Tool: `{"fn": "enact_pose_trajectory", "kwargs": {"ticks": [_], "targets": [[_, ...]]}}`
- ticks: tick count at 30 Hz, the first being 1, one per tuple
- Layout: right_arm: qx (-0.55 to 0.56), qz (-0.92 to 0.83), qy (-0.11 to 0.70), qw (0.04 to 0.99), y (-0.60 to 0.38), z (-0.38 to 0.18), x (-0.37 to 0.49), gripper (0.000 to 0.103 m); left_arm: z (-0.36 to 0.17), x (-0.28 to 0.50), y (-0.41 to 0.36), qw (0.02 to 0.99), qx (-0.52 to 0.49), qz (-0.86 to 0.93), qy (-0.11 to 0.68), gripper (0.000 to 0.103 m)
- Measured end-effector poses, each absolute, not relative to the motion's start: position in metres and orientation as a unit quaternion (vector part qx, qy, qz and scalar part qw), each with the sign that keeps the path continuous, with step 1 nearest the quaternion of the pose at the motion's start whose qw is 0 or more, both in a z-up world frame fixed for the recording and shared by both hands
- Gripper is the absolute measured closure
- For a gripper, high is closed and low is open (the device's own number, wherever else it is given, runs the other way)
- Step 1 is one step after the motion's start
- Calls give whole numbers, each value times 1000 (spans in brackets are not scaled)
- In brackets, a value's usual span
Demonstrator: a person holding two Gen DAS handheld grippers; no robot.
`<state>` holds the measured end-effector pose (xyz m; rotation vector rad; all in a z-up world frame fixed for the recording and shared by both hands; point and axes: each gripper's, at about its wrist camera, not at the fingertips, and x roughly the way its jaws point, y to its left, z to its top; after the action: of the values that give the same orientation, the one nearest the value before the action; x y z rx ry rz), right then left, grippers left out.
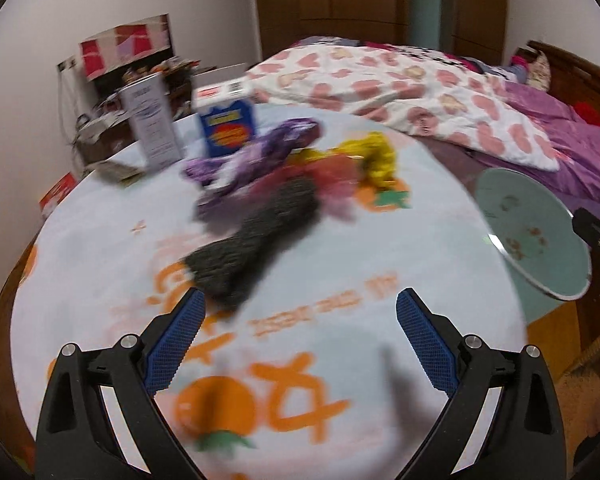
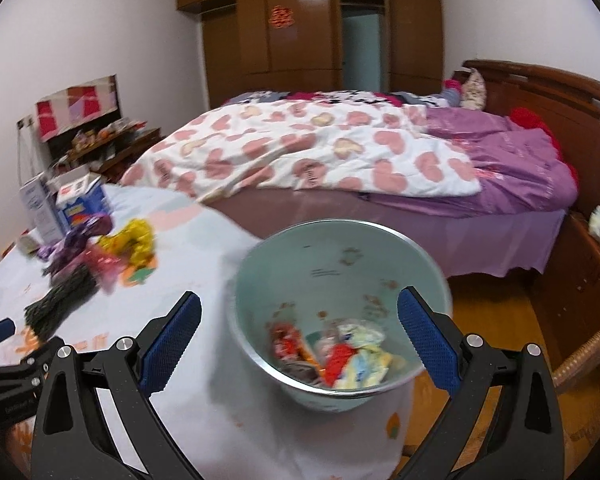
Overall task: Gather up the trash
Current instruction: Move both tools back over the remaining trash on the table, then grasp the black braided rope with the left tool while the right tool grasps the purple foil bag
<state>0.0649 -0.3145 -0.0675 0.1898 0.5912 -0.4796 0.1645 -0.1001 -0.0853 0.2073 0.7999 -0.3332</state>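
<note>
A pile of crumpled wrappers lies on the round table's light-blue cloth (image 1: 100, 264): a dark grey one (image 1: 256, 240), a purple one (image 1: 252, 156), a pink one (image 1: 332, 184) and a yellow one (image 1: 376, 156). My left gripper (image 1: 302, 300) is open just short of the dark grey wrapper, with nothing between its fingers. The pale green bin (image 2: 340, 222) stands at the table's right edge, holding several wrappers (image 2: 340, 356). My right gripper (image 2: 300, 298) hangs open over the bin's mouth, empty. The wrapper pile (image 2: 100, 256) lies to its left.
A blue carton (image 1: 228, 128) and a white box (image 1: 152, 124) stand behind the pile. A bed with a heart-print quilt (image 2: 300, 152) lies beyond the table. A cluttered shelf (image 2: 100, 140) stands at the left wall and a wicker edge (image 2: 588, 352) shows at the right.
</note>
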Motion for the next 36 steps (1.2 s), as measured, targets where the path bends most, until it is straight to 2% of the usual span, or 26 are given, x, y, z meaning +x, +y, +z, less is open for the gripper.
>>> {"fn": "enact_pose_trajectory", "kwargs": {"ticks": [6,13,20,23,27,33,36], "targets": [[83,-199,309,926,-285,-74,85,6,-88,183,-61,907,83,-134,391,9],[75,-176,316,929,-267,-75,97,7,-87,211,-62,904,77,-152,393,11],[73,-167,324,929,-262,-78,103,7,-104,231,-91,886,94,-177,417,36],[70,-165,327,928,-260,-81,104,7,-107,233,-90,882,87,-184,424,56],[70,-160,332,927,-256,-82,109,8,-104,231,-79,885,74,-193,416,73],[66,-147,330,930,-248,-77,118,8,-96,211,-51,889,75,-201,405,79],[64,-138,329,932,-243,-74,127,20,-89,200,-24,899,67,-182,394,80]]}}
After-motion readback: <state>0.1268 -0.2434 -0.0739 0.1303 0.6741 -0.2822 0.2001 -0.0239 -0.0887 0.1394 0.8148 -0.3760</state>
